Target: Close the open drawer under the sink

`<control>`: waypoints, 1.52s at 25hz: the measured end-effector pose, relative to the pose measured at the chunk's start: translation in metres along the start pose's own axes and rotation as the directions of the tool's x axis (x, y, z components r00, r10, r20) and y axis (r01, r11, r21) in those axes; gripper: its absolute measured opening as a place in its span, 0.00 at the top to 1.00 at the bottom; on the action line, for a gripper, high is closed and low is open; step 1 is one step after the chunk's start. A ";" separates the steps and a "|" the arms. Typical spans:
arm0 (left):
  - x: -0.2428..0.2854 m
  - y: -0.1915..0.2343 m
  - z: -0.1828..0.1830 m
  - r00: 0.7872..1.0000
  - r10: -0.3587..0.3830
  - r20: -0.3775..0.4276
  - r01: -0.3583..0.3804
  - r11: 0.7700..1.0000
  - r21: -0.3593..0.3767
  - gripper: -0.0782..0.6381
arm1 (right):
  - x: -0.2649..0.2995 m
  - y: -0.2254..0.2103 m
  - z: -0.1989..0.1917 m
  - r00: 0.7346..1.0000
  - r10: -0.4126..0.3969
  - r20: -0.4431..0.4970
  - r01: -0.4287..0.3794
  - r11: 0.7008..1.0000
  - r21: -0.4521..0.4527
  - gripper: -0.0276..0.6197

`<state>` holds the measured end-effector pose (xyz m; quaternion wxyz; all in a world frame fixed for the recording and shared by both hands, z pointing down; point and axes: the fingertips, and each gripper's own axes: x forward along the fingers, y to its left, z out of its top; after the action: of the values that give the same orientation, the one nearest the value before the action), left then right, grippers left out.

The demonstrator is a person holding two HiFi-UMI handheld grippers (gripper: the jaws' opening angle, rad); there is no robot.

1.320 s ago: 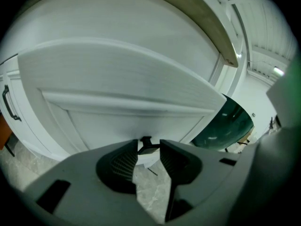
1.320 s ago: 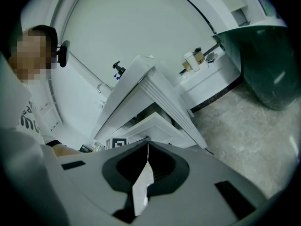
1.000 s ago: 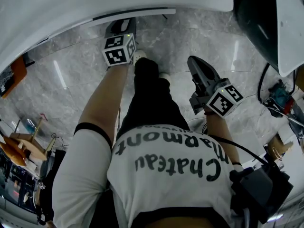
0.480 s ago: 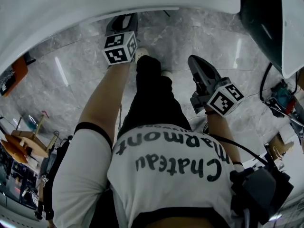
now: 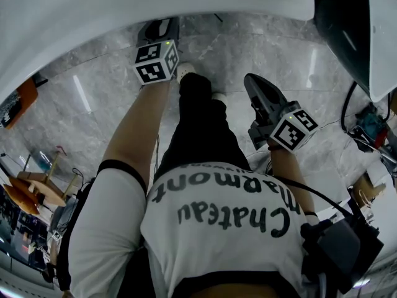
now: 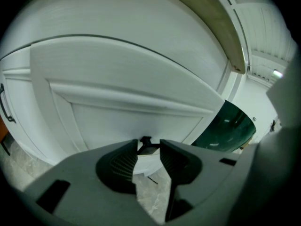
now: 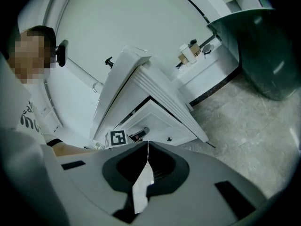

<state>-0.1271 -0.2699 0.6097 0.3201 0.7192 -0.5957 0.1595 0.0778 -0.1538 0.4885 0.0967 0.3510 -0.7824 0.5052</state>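
The white drawer front fills the left gripper view. Its small dark knob sits between the tips of my left gripper, whose jaws stand a narrow gap apart and close against the knob's sides. In the right gripper view the drawer juts out from the white cabinet, with the left gripper at its front. From the head view, the left gripper reaches the cabinet's lower edge. My right gripper hangs shut above the floor, apart from the cabinet, holding nothing.
Grey marble floor lies under the cabinet. A dark green glass body stands at the right, with cables beside it. The person's legs and shoe are just behind the left gripper. Wooden furniture sits at the far left.
The left gripper has edged slightly toward the cabinet, and the drawer front's edge at the top of the head view shows less. The right gripper has barely moved.
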 end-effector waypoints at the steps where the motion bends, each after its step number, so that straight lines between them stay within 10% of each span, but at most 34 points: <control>1: 0.000 -0.001 0.000 1.000 0.000 0.001 0.000 1.000 0.000 0.69 | 0.000 0.000 0.000 1.000 0.001 -0.001 -0.001 1.000 0.001 0.94; 38: 0.025 0.009 0.014 0.999 -0.035 -0.022 0.034 0.999 -0.012 0.69 | 0.025 0.009 -0.001 1.000 0.024 0.002 -0.024 0.998 0.057 0.94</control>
<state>-0.1315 -0.2988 0.6165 0.3338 0.7256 -0.5805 0.1584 0.0534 -0.1621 0.4945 0.0799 0.3446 -0.7718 0.5283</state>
